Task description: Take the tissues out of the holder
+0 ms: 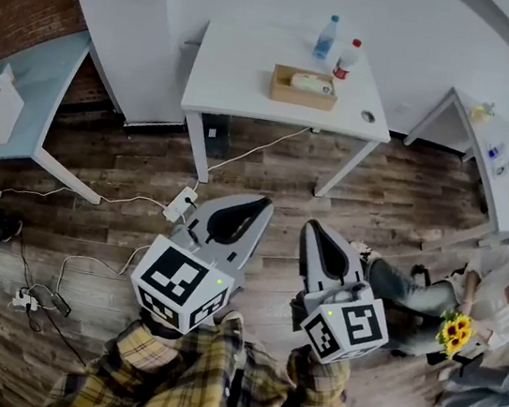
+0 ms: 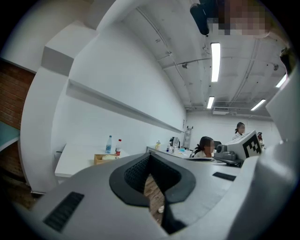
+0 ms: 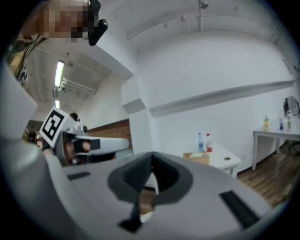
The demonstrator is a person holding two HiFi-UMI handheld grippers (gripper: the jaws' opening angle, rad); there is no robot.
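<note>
Your left gripper [image 1: 255, 209], 6 o'clock: jaws pressed together, nothing between them. Right gripper [image 1: 313, 228] just beside it at 5 o'clock: jaws look pressed together too, empty, though that view is blurred. At 12 o'clock, well apart: holder [image 1: 302, 92] on table [image 1: 245, 73], tissues [image 1: 311, 82] inside.
</note>
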